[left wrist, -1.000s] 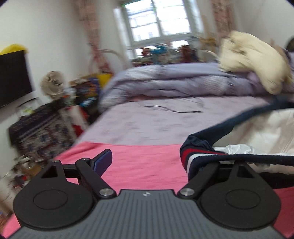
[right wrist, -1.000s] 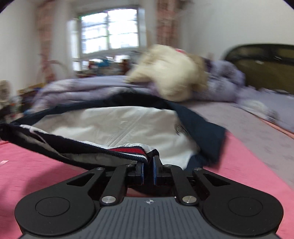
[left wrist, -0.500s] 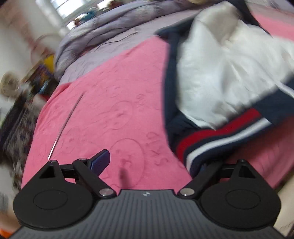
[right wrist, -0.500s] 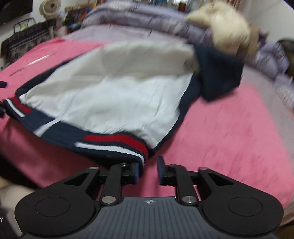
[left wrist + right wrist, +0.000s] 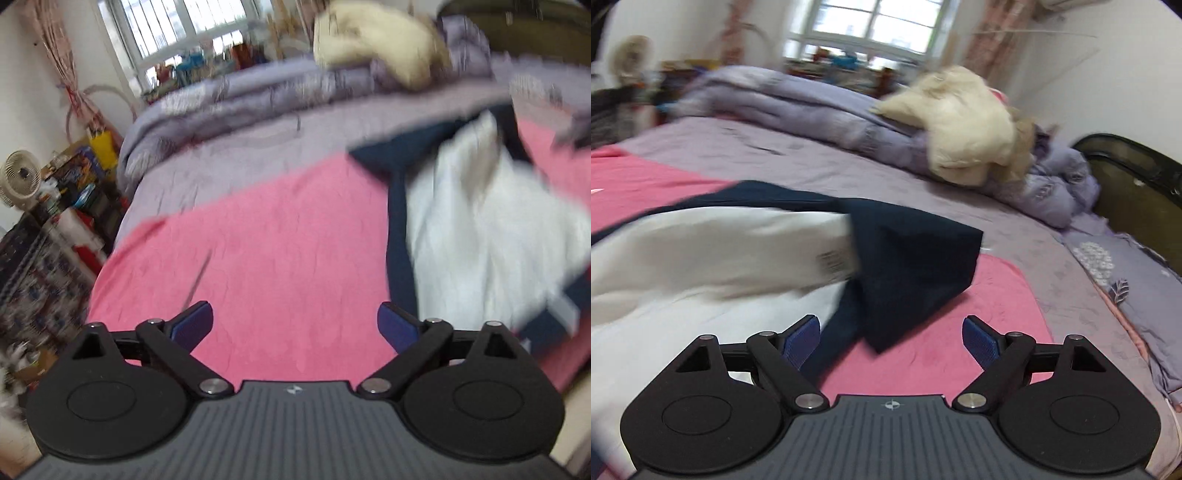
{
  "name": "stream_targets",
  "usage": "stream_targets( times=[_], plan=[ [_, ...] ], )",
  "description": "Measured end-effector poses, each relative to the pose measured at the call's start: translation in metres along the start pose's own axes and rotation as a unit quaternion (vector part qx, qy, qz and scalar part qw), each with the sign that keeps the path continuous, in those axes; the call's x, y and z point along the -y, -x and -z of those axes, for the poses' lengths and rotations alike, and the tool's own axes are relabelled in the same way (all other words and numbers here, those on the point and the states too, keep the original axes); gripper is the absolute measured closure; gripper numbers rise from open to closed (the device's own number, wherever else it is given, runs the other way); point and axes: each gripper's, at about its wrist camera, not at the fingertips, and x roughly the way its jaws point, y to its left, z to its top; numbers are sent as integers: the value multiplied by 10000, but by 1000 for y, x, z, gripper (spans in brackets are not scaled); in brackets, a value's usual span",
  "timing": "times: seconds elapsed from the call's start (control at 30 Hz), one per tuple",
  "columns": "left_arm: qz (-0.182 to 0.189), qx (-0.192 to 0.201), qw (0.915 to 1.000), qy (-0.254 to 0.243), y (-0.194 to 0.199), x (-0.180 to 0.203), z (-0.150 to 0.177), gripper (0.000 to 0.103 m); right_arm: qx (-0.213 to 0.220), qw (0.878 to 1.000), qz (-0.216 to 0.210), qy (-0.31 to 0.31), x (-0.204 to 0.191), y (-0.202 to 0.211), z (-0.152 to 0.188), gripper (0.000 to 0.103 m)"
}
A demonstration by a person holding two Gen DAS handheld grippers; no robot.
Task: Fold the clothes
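A navy jacket with a white lining [image 5: 480,236] lies spread, lining up, on the pink blanket [image 5: 280,236]. My left gripper [image 5: 295,326] is open and empty above the blanket, just left of the jacket's navy edge. In the right wrist view the jacket [image 5: 713,254] lies at the left, with a navy sleeve [image 5: 912,266] folded across toward the middle. My right gripper [image 5: 892,339] is open and empty just in front of that sleeve, its left fingertip [image 5: 801,338] over the navy fabric.
A rumpled lilac duvet [image 5: 820,107] with a cream garment [image 5: 967,122] on it lies across the far side of the bed. A dark headboard [image 5: 1137,173] stands at the right. A fan [image 5: 20,177] and cluttered shelves [image 5: 55,236] stand left of the bed.
Both grippers let go of the jacket's striped hem and opened wide. The jacket now lies flat on the blanket, and both views have tilted back up toward the window.
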Motion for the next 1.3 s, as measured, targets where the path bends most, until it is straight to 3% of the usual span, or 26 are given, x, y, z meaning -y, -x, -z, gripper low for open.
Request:
stream_targets(
  times=[0.07, 0.17, 0.27, 0.37, 0.5, 0.6, 0.67, 0.7, 0.73, 0.8, 0.83, 0.9, 0.97, 1.03, 1.13, 1.2, 1.23, 1.3],
  plan=[
    [375, 224, 9983, 385, -31, 5, -37, 0, -172, 9988, 100, -447, -4, -44, -6, 24],
    [727, 183, 9945, 729, -107, 35, -89, 0, -191, 9964, 454, -688, -10, -82, -4, 25],
    [724, 60, 9961, 499, -185, 84, -126, 2, -145, 9961, 641, -592, -16, -101, 3, 25],
    [655, 20, 9978, -37, -241, 134, -140, 2, -211, 9963, 584, -600, -15, -116, 8, 24],
    [-475, -510, 9967, -427, -305, 170, -137, 5, -229, 9941, 703, -788, -12, -135, 11, 21],
    [-1102, -813, 9906, -14, -338, 161, -133, 29, -131, 9920, 763, -997, -9, -139, 13, 22],
    [-991, -863, 9900, 504, -341, 145, -133, 49, -69, 9906, 756, -1134, -7, -142, 14, 31],
    [-900, -874, 9893, 751, -340, 136, -133, 73, -71, 9907, 683, -1175, -5, -142, 14, 46],
    [-817, -876, 9878, 994, -340, 128, -133, 90, -89, 9908, 630, -1191, -5, -142, 13, 63],
    [-881, -622, 9840, 1418, -326, 111, -136, 90, -85, 9908, 647, -1189, -6, -139, 10, 85],
    [-939, -456, 9811, 1632, -316, 101, -138, 91, 2, 9901, 711, -1211, -6, -133, 8, 90],
    [-1074, -42, 9719, 2095, -289, 70, -144, 91, 286, 9872, 785, -1356, -1, -115, 3, 91],
    [-1505, 438, 9599, 2324, -258, 38, -139, 91, 502, 9850, 771, -1459, 4, -99, -1, 91],
    [-1885, 551, 9522, 2339, -240, 10, -122, 90, 507, 9850, 673, -1504, 7, -93, -3, 91],
    [-2228, -275, 9474, 2280, -251, -24, -80, 85, -59, 9860, 630, -1540, 7, -111, 0, 90],
    [-1960, -1116, 9425, 2466, -271, -42, -46, 74, -553, 9827, 358, -1729, 9, -122, 5, 90],
    [-1942, -1046, 9474, 2317, -271, -40, -38, 71, -615, 9825, 306, -1729, 8, -121, 6, 88],
    [-1917, -906, 9565, 2005, -272, -34, -22, 66, -224, 9895, 350, -1385, -2, -103, -1, 83]
  ],
)
